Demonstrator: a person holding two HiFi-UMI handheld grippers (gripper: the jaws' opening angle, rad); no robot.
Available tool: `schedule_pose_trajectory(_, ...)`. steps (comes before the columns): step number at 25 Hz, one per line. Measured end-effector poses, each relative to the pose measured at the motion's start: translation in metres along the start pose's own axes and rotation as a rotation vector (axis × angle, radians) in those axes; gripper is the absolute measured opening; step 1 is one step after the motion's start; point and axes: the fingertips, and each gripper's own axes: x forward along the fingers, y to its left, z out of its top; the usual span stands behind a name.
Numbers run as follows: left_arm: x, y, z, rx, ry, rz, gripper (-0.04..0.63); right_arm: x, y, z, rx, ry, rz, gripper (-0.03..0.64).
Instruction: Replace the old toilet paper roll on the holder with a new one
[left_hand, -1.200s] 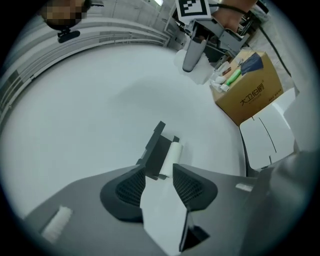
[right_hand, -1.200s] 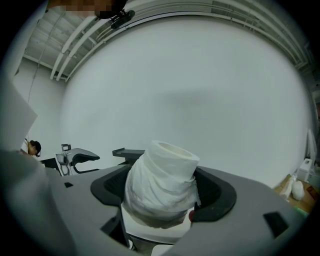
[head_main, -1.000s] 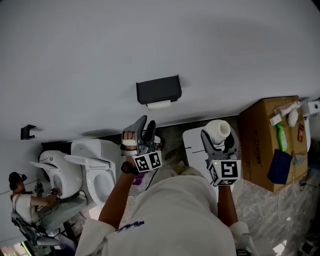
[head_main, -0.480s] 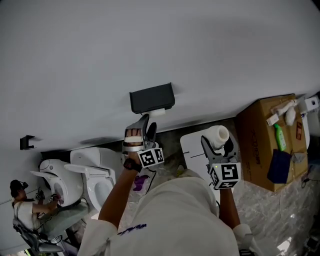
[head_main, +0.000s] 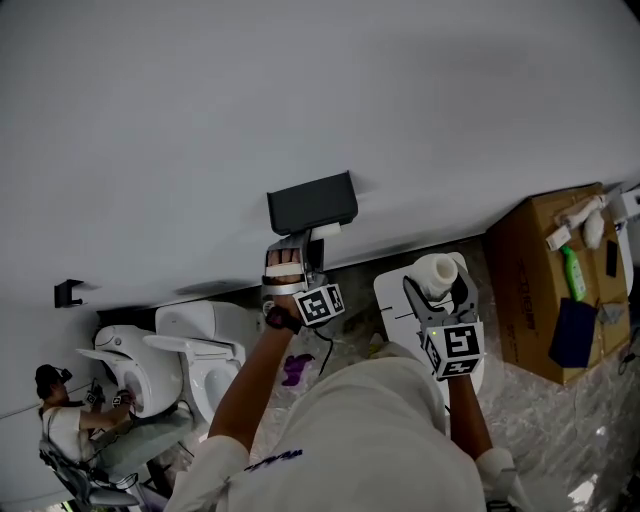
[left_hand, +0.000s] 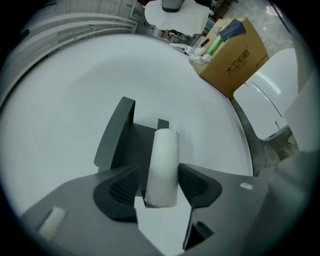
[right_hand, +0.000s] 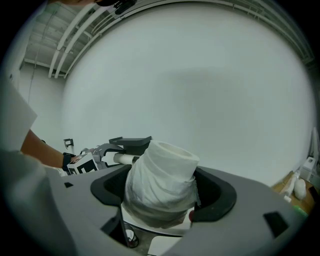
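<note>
While the right gripper (head_main: 436, 288), nearest the person, pinches the new roll (right_hand: 162, 175), the left gripper (left_hand: 161, 186), farther left, is closing its spread jaws around the old roll (left_hand: 163, 157) on the holder (head_main: 311, 203), fixed to the far wall (head_main: 300, 90).

- Two toilet paper rolls: a thin roll (head_main: 318, 232) just under the holder at centre frame, and a full roll (head_main: 438, 270) right of centre.
- One black holder (head_main: 311, 202) on the wall, at centre.
- Two white toilets side by side at lower left, one (head_main: 130, 360) beside the other (head_main: 205, 350).
- One cardboard box (head_main: 530, 290) at the right edge.
- One green bottle (head_main: 573, 275) in that box.
- One small black bracket (head_main: 68, 293) on the wall, left edge.
- One person (head_main: 60, 420) besides the wearer, in the lower-left corner.
</note>
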Motion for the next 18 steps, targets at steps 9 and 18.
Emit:
schedule_pose_trajectory(9,-0.003,-0.001,0.006,0.022,-0.017,0.048,0.174,0.0,-0.018,0.001,-0.002,0.001,-0.024,0.371)
schedule_pose_trajectory(18,-0.01,-0.002,0.019,0.05,-0.047,0.082,0.167,0.001,-0.018,0.001,-0.004,0.002,-0.017,0.37)
